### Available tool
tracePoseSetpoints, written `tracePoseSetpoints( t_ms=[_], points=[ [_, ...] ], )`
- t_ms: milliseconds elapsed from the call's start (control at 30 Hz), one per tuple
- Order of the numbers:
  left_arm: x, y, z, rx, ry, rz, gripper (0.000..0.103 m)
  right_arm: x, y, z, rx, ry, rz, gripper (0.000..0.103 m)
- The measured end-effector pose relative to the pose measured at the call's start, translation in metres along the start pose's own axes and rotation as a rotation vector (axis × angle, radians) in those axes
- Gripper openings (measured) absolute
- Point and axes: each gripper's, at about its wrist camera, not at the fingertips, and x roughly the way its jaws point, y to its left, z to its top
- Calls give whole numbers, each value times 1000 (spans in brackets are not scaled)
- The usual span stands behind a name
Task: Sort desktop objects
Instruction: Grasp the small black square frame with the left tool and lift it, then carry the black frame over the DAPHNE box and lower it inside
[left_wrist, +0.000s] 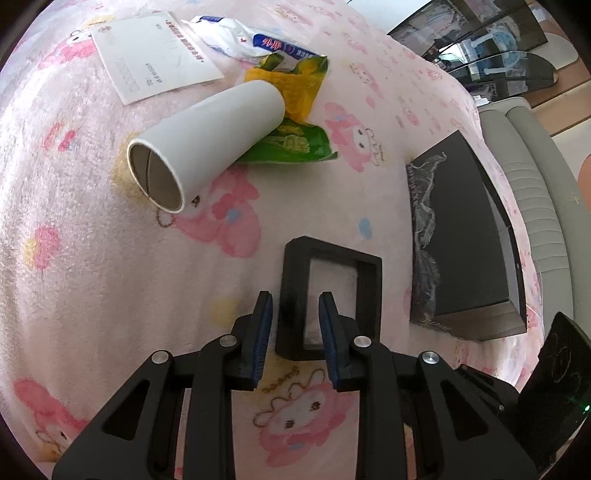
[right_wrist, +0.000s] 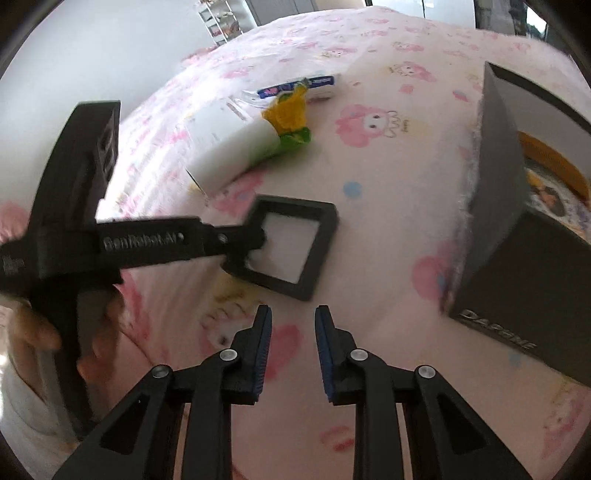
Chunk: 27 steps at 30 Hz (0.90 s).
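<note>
Left tongs (left_wrist: 295, 325) straddle the near left rail of the frame (left_wrist: 328, 295), jaws narrow around it but not plainly pinching yet, so a lift now could let the frame tip or slip back onto the blanket (left_wrist: 92, 258). To their left and ahead lies a tube (left_wrist: 207, 142) on a green wrapper (left_wrist: 295, 147), well apart, leaving open room; to their right the box (left_wrist: 469, 251) stands near, an edge to clip if the frame swings that way. Right tongs (right_wrist: 291, 347) hang narrowly parted and empty just behind the frame, free blanket around them.
</note>
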Motion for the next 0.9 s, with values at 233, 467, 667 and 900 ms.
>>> tracePoseSetpoints(
  t_ms=[233,467,667,900],
  points=[
    [11,-6,0,30,5,38,27,1,-19,13,81,-45,9,21],
    [12,-16,-5,75,2,56,27,22,-14,17,88,-32,71,24],
    [0,-27,-19,98,-30,39,27,7,-9,13,57,-73,45,23],
    [-20,-55,-27,138,-87,13,27,-31,-15,14,40,-137,53,23]
  ],
)
